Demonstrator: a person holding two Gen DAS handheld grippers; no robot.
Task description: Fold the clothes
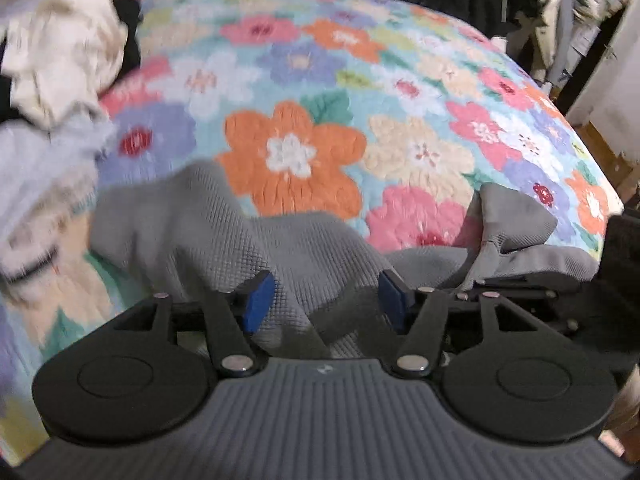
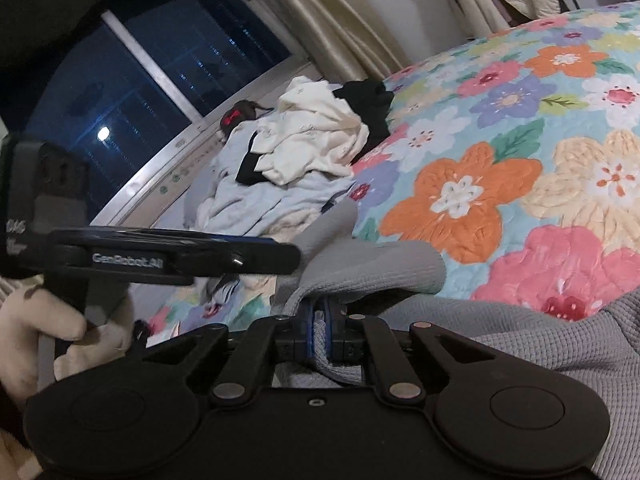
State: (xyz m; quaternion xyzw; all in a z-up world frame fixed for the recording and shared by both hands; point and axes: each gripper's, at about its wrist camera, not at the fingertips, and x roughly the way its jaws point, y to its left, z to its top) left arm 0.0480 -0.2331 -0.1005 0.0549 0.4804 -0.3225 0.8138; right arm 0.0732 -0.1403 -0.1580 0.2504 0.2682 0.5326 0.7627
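Note:
A grey waffle-knit garment [image 1: 208,220] lies bunched on the flowered bedspread [image 1: 296,80]. My left gripper [image 1: 326,300] is open, its blue pads [image 1: 260,300] on either side of a raised fold of the grey cloth. In the right wrist view my right gripper [image 2: 319,330] is shut on an edge of the grey garment [image 2: 560,352], which rises in a fold [image 2: 372,272] just beyond the fingers. The left gripper [image 2: 296,258] shows there from the side, held in a hand at the left.
A heap of cream, pale blue and black clothes [image 2: 304,148] lies on the far left side of the bed, also in the left wrist view [image 1: 60,52]. A dark window [image 2: 160,76] and curtains stand behind. Hanging clothes [image 1: 560,8] are at the far right.

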